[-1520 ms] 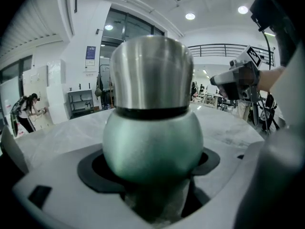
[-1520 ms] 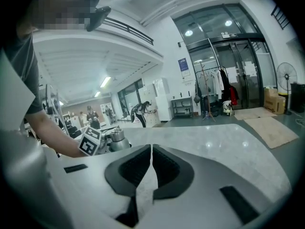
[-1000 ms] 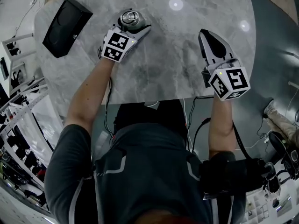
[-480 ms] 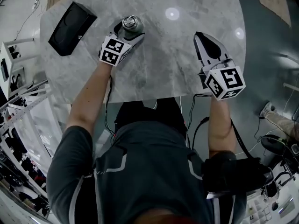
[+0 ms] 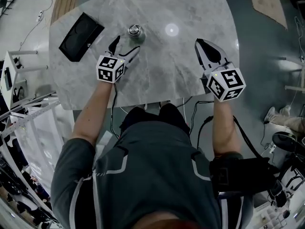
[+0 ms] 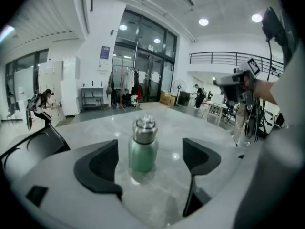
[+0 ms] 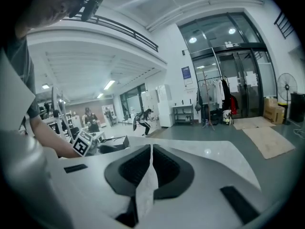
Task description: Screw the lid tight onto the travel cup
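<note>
- A grey marble table [image 5: 190, 13] sits in a big glass-fronted hall with a railed balcony above
- The travel cup [image 5: 136, 31] stands upright toward the table's far edge, at about 11 o'clock from the table's middle; it has a green body with the steel lid [image 6: 144, 130] sitting on top, and whether that lid is fully tight I cannot tell
- The left tool [image 5: 125, 46] is at 7 o'clock of the cup, jaws spread wide and holding nothing; the cup stands just ahead of the pads, in line with the gap and touching neither
- The right tool [image 5: 200, 44] is at 4 o'clock of the cup, well apart from it, jaws pressed together on nothing
- A black case [image 5: 81, 30] lies flat at 9 o'clock of the cup, near the table's edge
- Risk: the cup stands unheld, so a twist on the lid alone would likely spin the whole cup rather than tighten the thread
- Risk: if the left tool comes in off-centre, one pad could nudge the tall, narrow cup and tip it or slide it across the slick marble
- Risk: the lid's smooth steel may slip in the pads if gripped lightly
- Risk: the right tool must spread before it can take the lid; coming in closed, it would only push
- Count: one cup, one lid, one case, one table, two tools
</note>
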### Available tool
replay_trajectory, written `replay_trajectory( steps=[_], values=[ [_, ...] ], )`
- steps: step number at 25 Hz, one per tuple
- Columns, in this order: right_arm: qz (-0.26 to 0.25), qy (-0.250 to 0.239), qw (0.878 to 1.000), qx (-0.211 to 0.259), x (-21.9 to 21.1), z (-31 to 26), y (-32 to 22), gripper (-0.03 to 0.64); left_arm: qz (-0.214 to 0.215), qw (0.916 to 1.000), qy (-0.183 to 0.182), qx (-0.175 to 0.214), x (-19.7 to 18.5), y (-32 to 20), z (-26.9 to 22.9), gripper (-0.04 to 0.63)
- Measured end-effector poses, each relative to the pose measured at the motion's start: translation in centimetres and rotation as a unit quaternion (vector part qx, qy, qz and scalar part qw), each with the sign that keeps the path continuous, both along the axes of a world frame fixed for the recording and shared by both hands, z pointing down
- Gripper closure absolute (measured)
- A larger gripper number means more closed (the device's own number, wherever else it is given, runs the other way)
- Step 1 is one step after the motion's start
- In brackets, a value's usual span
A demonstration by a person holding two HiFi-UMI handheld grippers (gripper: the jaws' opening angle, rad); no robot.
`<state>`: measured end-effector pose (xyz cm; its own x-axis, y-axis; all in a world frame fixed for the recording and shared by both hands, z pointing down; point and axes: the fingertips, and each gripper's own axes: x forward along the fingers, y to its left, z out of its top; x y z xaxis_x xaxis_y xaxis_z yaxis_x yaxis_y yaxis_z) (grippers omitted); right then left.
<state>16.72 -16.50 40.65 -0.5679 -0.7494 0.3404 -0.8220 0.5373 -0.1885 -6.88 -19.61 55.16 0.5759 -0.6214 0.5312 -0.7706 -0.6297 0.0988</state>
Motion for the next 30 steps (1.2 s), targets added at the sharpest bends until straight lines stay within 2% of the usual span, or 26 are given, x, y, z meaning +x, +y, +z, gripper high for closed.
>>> replay_trajectory(
  steps=[3,8,14,15,16,17,19,23,25,27,30],
  values=[
    [0.003,0.001,1.000,0.012,-0.5,-1.6,0.1,0.578,0.016,0.9986,0.028,0.043,0.3,1.0,-5.0,0.183],
    [0.013,-0.003,0.999,0.029,-1.2,-4.7,-0.1,0.578,0.039,0.9916,0.082,0.092,0.8,2.1,-13.0,0.183],
    [0.025,-0.008,0.999,0.047,-1.2,-8.9,0.4,0.578,0.060,0.9839,0.109,0.128,1.2,4.1,-20.6,0.196],
    [0.023,-0.005,0.998,0.051,-1.2,-9.5,0.5,0.578,0.058,0.9831,0.111,0.134,1.1,4.4,-21.8,0.236],
    [0.019,-0.001,0.998,0.055,-1.2,-10.1,0.6,0.578,0.055,0.9819,0.113,0.142,1.0,4.6,-22.9,0.332],
    [0.016,0.001,0.998,0.058,-1.3,-10.7,0.8,0.578,0.051,0.9804,0.116,0.151,0.9,4.9,-23.9,0.392],
    [0.010,0.002,0.998,0.067,-1.6,-11.7,1.5,0.578,0.040,0.9785,0.123,0.161,0.4,5.3,-25.7,0.402],
    [0.001,-0.002,0.997,0.077,-3.1,-13.5,2.4,0.578,0.009,0.9766,0.129,0.172,-1.0,5.7,-28.8,0.529],
    [0.000,-0.003,0.997,0.077,-3.8,-14.0,2.3,0.578,-0.011,0.9775,0.142,0.156,-1.9,5.3,-29.4,0.567],
    [0.002,-0.004,0.997,0.079,-4.5,-14.6,1.9,0.580,-0.033,0.9788,0.163,0.120,-3.1,4.7,-29.5,0.584],
    [0.003,-0.002,0.997,0.083,-5.5,-15.3,2.2,0.584,-0.043,0.9814,0.154,0.106,-4.2,5.1,-30.0,0.586]
  ],
)
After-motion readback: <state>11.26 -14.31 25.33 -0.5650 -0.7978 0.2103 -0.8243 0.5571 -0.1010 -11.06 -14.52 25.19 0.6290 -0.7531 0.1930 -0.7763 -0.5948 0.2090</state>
